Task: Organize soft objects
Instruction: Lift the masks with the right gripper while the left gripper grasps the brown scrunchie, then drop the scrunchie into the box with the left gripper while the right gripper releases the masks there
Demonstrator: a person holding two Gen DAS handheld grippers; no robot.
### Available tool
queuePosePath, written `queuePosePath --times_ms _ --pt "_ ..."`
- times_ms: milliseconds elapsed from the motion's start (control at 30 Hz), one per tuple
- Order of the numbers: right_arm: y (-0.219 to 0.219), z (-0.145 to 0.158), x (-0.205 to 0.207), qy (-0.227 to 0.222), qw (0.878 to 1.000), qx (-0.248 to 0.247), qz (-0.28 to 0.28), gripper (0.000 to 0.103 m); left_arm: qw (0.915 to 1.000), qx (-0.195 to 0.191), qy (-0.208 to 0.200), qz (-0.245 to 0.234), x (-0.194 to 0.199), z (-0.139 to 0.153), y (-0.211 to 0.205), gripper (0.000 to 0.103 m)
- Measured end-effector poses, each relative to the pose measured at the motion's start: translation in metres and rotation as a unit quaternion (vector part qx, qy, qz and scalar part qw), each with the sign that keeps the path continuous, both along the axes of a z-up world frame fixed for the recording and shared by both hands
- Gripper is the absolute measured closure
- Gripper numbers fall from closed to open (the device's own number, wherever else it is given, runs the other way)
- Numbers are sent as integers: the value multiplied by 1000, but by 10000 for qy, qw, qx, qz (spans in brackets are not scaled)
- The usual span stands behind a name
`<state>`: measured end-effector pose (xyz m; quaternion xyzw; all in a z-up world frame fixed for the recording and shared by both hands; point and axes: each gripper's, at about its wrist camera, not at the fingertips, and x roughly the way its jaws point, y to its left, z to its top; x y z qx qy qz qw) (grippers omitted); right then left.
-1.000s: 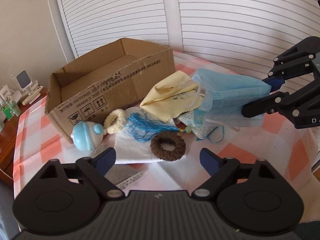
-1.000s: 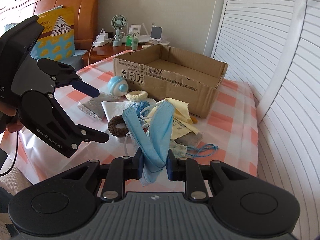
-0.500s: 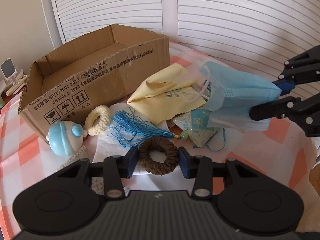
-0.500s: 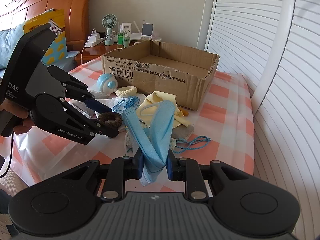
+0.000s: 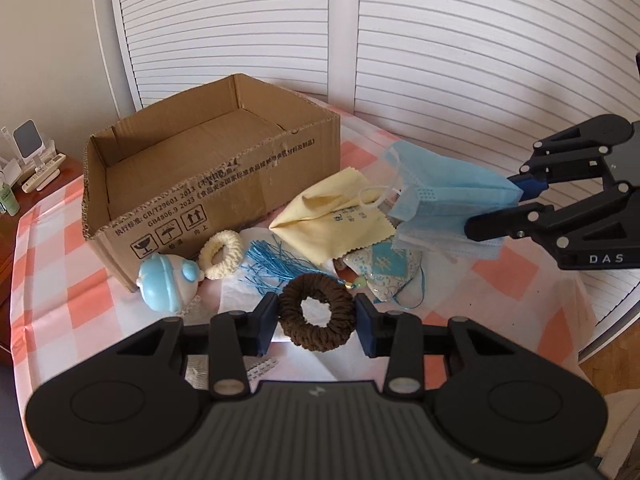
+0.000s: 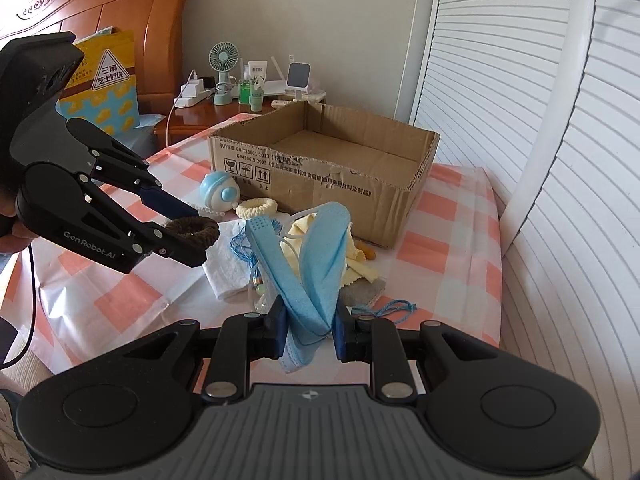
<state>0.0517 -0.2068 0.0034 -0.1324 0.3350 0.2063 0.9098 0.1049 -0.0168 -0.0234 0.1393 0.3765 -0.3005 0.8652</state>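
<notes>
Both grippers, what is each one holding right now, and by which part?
Left gripper pinches the brown scrunchie across its outer sides. Right gripper clamps the bunched blue face mask near its lower end.

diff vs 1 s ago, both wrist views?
Left tongs have just been closing, from wide open over the pile onto the brown scrunchie, which is now pinched and lifted off the white cloth. Unchanged: right tongs clamped on the blue face mask; cardboard box and other items in place.
</notes>
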Motion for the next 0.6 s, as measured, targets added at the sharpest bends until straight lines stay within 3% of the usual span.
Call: queuePosePath --times_ms 300,600 --pt "10 24 22 -302 9995 69 87 77 9995 -72 -148 270 25 40 19 63" --pt "13 30 55 -347 9992 183 -12 77 9963 4 -517 686 103 72 26 63"
